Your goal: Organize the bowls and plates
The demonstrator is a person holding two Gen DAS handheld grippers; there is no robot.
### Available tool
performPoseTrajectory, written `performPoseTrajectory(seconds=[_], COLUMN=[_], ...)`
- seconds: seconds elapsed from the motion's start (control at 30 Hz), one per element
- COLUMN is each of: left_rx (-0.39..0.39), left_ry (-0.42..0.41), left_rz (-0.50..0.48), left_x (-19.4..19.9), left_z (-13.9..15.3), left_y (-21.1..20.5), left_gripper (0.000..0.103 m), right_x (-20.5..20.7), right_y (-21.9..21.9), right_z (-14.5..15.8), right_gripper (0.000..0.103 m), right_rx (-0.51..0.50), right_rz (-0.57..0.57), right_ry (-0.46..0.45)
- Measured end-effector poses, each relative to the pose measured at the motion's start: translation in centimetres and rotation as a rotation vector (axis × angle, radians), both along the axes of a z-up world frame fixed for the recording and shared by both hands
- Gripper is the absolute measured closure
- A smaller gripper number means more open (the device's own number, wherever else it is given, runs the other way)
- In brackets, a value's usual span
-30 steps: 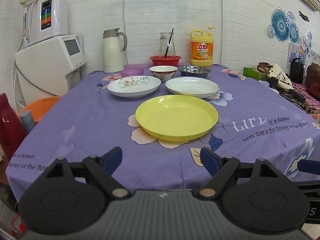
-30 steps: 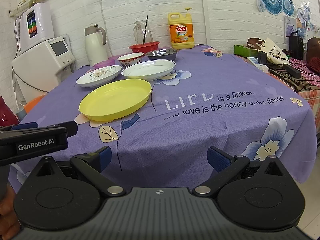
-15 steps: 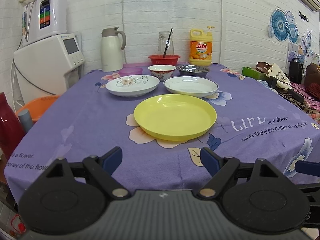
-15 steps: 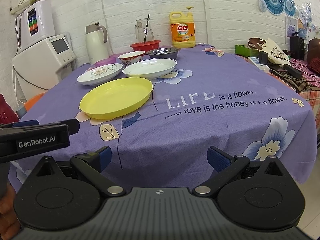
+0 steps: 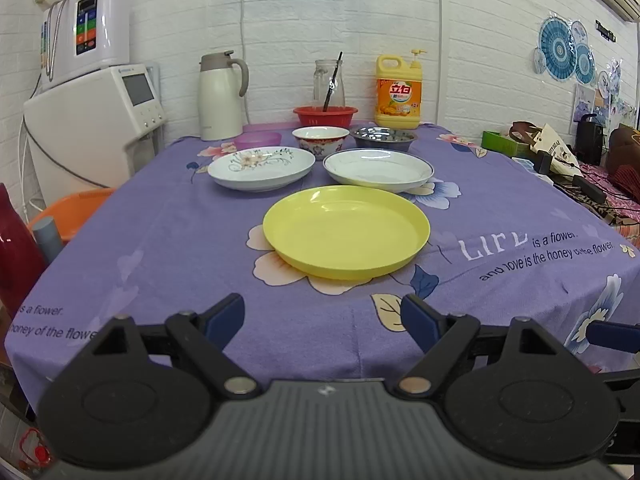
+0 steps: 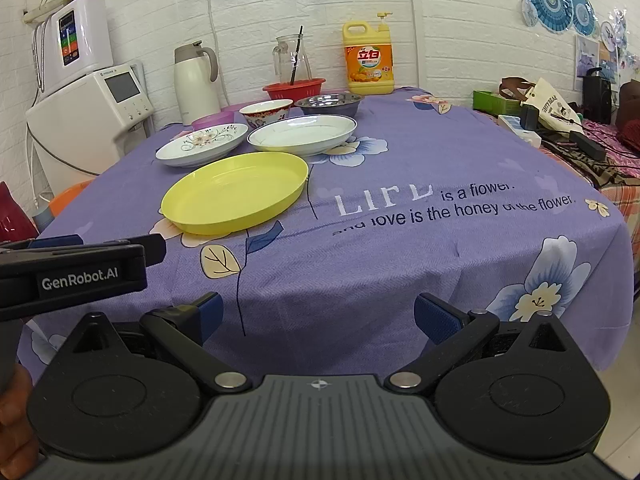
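A yellow plate (image 5: 346, 230) (image 6: 236, 191) lies nearest on the purple tablecloth. Behind it are a flowered white plate (image 5: 261, 167) (image 6: 202, 144) and a plain white plate (image 5: 378, 169) (image 6: 302, 134). Further back stand a purple bowl (image 5: 257, 140), a patterned ceramic bowl (image 5: 320, 140) (image 6: 266, 111) and a steel bowl (image 5: 383, 137) (image 6: 329, 104). My left gripper (image 5: 323, 318) is open and empty at the table's near edge. My right gripper (image 6: 318, 318) is open and empty, to the right of the left one.
At the back are a red basket (image 5: 325, 115), a glass jug (image 5: 329, 82), a thermos (image 5: 219, 96) and a yellow detergent bottle (image 5: 398, 92). A white appliance (image 5: 92, 120) stands left. Clutter (image 6: 552, 112) lies right of the table.
Both grippers have shifted slightly; the views drifted a little. Nothing on the table has moved, and both grippers stay open.
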State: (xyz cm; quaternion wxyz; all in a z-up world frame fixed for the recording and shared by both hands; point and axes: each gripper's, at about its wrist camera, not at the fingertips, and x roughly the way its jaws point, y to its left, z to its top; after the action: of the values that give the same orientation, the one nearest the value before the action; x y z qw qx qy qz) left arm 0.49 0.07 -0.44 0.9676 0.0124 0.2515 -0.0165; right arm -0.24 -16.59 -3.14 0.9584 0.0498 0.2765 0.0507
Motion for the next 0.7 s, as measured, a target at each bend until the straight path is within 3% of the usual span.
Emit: performPoseTrajectory(seconds=[0.7], left_rx=[-0.014], left_ry=[0.006], left_rz=[-0.012], left_x=[0.15], left_z=[-0.38], left_y=[0.17], left_gripper=[0.02], right_x=[0.01], right_y=[0.03], right_z=[-0.28], right_gripper=[0.0], right_rx=[-0.004], right_rz=[0.0], right_ry=[0.001])
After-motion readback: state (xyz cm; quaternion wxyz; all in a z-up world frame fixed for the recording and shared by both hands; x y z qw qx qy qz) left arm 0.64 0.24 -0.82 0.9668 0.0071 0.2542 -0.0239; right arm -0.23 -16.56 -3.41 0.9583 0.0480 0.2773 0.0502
